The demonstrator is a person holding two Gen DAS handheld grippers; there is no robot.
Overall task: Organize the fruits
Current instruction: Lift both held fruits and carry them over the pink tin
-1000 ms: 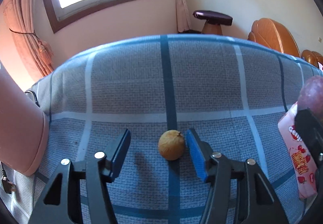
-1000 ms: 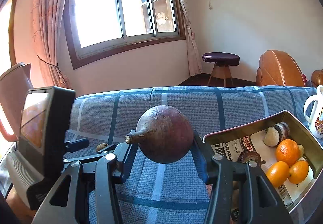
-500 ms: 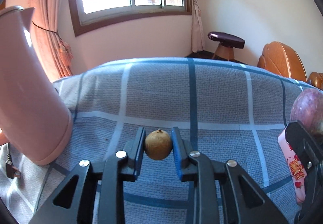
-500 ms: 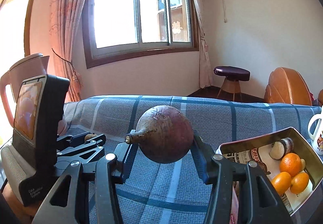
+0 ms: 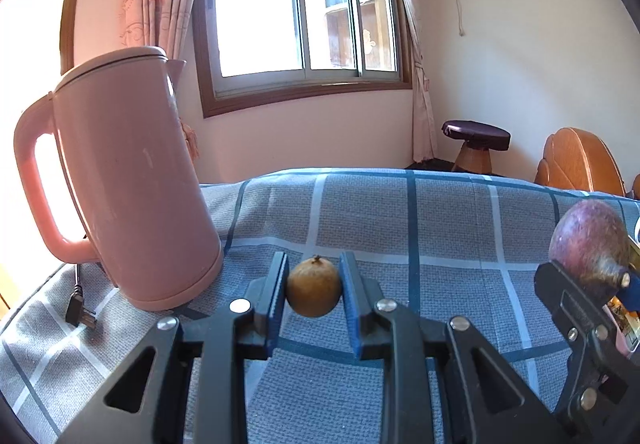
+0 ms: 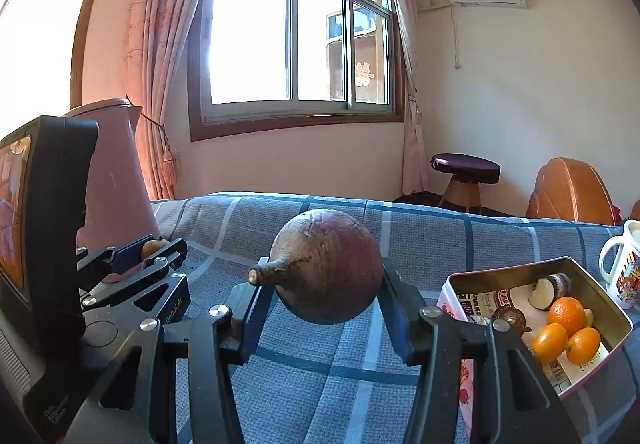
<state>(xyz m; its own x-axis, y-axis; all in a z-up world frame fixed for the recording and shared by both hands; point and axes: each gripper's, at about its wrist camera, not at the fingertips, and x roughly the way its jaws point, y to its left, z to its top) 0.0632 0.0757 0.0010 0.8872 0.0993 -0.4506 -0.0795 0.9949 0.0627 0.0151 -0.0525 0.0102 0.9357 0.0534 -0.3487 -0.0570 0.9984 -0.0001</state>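
My left gripper [image 5: 314, 290] is shut on a small round brown fruit [image 5: 314, 288] and holds it just above the blue checked cloth [image 5: 440, 220]. My right gripper [image 6: 326, 294] is shut on a large round purple-brown fruit [image 6: 332, 264] with a short stem pointing left. In the left wrist view that purple fruit [image 5: 584, 240] shows at the right edge. The right wrist view shows my left gripper [image 6: 160, 248] at the left with the small brown fruit [image 6: 154, 244] in it. A metal tin [image 6: 516, 270] at the right holds several oranges [image 6: 566, 314] and dark fruits.
A tall pink kettle [image 5: 124, 180] stands on the cloth just left of my left gripper, with its plug [image 5: 80, 310] lying beside it. A white printed mug [image 6: 624, 264] stands behind the tin. Beyond the table are a stool [image 6: 464, 172] and a wooden chair [image 6: 572, 196].
My left gripper closed on the small brown fruit and lifted it off the cloth, tilting up so the pink kettle came into view. The right gripper kept its grip on the purple fruit and drifted.
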